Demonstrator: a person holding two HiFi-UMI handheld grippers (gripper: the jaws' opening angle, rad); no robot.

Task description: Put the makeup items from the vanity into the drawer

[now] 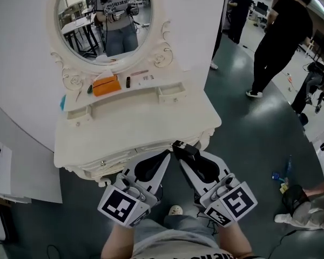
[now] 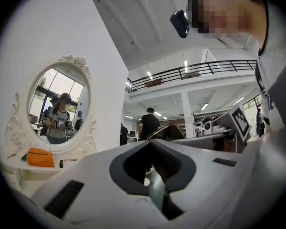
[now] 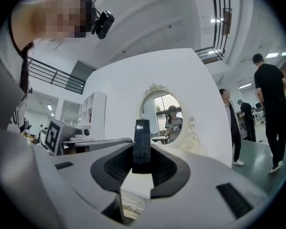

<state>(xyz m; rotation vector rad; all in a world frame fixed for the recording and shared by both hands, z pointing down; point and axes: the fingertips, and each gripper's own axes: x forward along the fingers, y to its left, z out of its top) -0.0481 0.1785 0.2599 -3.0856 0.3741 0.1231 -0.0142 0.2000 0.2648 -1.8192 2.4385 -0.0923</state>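
My right gripper (image 1: 179,146) was clamped on a slim black makeup case (image 3: 142,142) by the vanity worktop's (image 1: 140,117) front edge, seemingly light, rigid and slick, best pinched across its flat sides, while my left gripper (image 1: 166,154) sat closed, empty.

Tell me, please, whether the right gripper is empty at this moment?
No, a black item stands upright, clamped between the jaws of the right gripper.
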